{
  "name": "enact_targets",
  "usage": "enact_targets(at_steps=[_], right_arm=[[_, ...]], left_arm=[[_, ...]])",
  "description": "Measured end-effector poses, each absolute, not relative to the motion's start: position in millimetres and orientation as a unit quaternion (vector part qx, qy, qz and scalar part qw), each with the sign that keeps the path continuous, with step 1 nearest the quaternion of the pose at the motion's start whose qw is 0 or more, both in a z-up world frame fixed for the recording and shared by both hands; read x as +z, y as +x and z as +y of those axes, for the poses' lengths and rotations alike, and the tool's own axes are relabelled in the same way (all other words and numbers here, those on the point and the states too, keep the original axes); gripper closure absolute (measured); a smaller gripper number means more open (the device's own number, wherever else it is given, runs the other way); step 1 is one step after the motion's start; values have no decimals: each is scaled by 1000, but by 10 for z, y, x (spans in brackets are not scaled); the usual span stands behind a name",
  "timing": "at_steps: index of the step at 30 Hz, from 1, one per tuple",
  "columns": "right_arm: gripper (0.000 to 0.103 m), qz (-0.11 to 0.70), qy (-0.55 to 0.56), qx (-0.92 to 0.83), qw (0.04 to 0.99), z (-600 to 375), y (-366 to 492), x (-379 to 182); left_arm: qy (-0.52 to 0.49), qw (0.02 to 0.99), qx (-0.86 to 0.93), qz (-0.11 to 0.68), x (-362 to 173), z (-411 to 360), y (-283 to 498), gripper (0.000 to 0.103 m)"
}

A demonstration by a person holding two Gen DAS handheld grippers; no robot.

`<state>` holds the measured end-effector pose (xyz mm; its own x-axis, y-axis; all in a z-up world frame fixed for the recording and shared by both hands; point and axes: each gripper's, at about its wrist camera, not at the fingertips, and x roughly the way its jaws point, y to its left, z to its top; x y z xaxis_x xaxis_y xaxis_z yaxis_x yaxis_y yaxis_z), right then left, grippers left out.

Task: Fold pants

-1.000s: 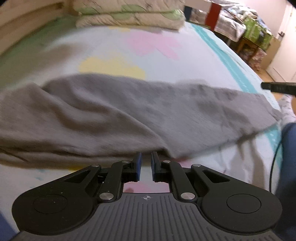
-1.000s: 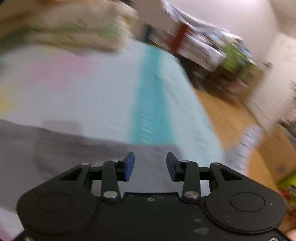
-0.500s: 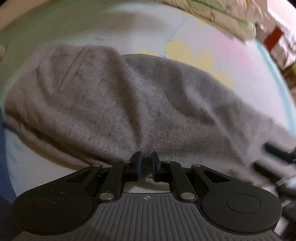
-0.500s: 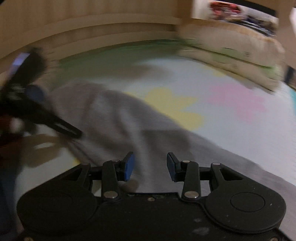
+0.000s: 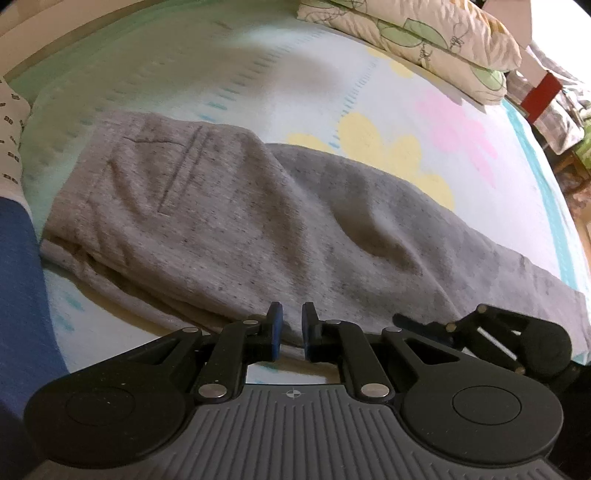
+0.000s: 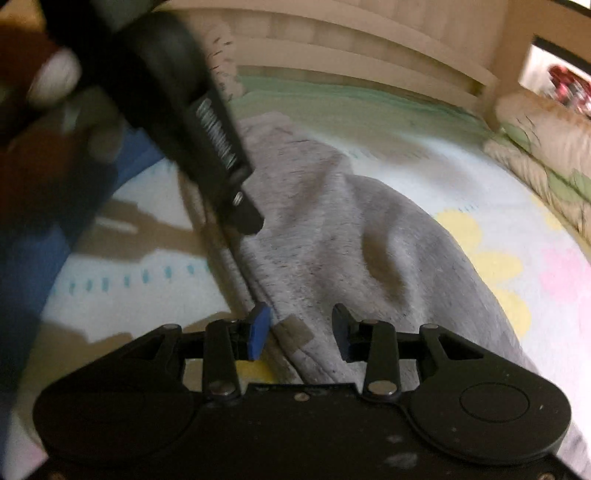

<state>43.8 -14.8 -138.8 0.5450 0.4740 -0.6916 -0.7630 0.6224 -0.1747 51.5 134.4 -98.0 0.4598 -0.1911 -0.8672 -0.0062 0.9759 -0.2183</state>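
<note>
A pale bedsheet printed with yellow and pink flowers (image 5: 388, 144) covers the bed, with grey marl fleece pants (image 5: 236, 221) lying folded lengthwise across it. The left gripper (image 5: 291, 328) sits low at the pants' near edge, its jaws nearly closed with a narrow gap; whether it pinches cloth cannot be told. The right gripper (image 6: 300, 332) hovers over the hem, jaws spread wide. Leaf-patterned pillows (image 5: 417, 26) lie beyond. No readable writing shows.

Heather-grey speckled pants (image 5: 236, 221) lie on a pale bedsheet (image 5: 306, 92) printed with yellow and pink flowers; the pillows (image 5: 413, 26) show green leaves on cream.
</note>
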Motion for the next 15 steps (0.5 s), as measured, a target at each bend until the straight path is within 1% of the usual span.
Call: enact_targets(at_steps=[5,10,11,12,15], right_arm=[[77,299,-270,377,834,-50,412,-1474],[79,291,-288,389,825,53,407,-1502],[87,290,-290,391,824,63,419,-1518],[100,296,-289,393,821,76,443,-1526],[100,313,-237,376,839,47,532,-1425]], left_arm=[[-95,854,-50,508,-960,1432,522,92],[-91,856,-51,506,-967,1384,582,92],[-90,857,-51,505,-958,1381,595,92],[-87,859,-51,502,-946,1375,607,92],[-77,865,-53,493,-887,1389,640,92]])
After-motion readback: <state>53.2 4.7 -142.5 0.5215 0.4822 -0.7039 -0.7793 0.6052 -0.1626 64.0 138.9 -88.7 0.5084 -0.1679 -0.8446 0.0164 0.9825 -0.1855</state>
